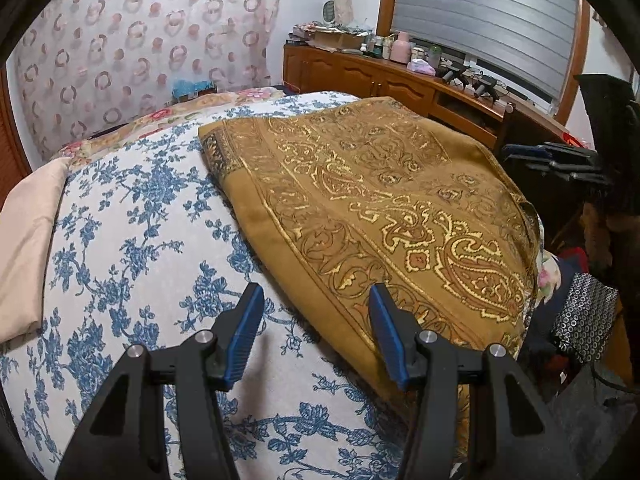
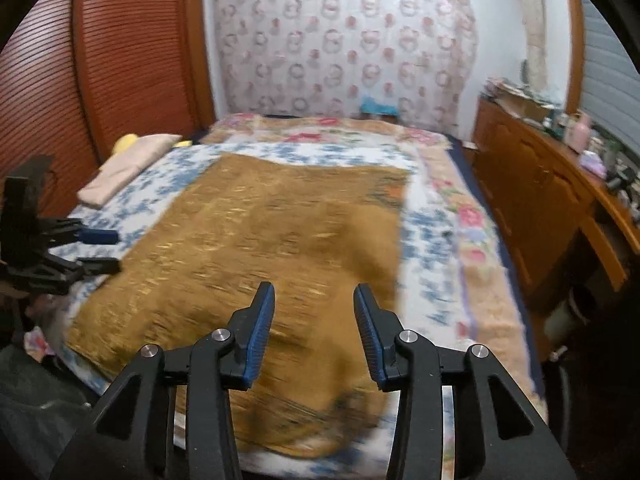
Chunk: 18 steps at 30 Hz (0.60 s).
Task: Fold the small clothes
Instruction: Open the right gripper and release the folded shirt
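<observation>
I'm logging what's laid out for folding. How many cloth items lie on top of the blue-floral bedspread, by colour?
Golden-brown paisley-patterned cloth: 1
Pale beige folded cloth: 1
Total: 2
Both lie apart on the blue-floral white bedspread; neither gripper holds anything.

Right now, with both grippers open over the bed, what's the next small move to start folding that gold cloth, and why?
Probably lower the left gripper onto the near edge of the gold paisley cloth and close on it. Both the left and the right gripper are open and hold nothing, the cloth lies spread flat on the blue floral bedspread, and its edge runs right between the left fingers.
</observation>
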Available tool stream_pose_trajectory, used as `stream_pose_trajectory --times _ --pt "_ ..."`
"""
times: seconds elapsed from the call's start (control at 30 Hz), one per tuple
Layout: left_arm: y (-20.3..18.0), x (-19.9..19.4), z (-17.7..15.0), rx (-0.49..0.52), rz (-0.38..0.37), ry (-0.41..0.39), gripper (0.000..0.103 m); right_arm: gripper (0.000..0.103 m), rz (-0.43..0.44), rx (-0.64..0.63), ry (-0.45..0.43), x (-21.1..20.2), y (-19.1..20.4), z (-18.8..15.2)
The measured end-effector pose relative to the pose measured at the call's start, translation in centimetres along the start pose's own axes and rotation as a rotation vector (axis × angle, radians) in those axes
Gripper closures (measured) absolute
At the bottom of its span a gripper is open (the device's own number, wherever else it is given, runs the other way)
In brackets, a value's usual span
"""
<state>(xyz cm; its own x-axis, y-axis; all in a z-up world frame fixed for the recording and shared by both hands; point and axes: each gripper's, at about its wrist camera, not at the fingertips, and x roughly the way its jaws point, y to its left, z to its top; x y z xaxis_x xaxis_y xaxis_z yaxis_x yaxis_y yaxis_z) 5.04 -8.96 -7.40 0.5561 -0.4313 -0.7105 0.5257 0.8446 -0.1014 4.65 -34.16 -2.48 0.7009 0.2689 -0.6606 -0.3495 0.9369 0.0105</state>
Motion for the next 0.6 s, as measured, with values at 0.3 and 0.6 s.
stream_pose_trajectory --times 0.3,0.6 --pt "0.5 0.1 -1.1 -0.026 -0.010 0.026 0.049 0.062 0.126 -0.116 0.104 5.7 6.4 -0.7" --pt "-0.6 -0.1 -2.4 -0.021 -0.078 0.074 0.049 0.050 0.095 -0.138 0.133 7.0 6.8 -2.2"
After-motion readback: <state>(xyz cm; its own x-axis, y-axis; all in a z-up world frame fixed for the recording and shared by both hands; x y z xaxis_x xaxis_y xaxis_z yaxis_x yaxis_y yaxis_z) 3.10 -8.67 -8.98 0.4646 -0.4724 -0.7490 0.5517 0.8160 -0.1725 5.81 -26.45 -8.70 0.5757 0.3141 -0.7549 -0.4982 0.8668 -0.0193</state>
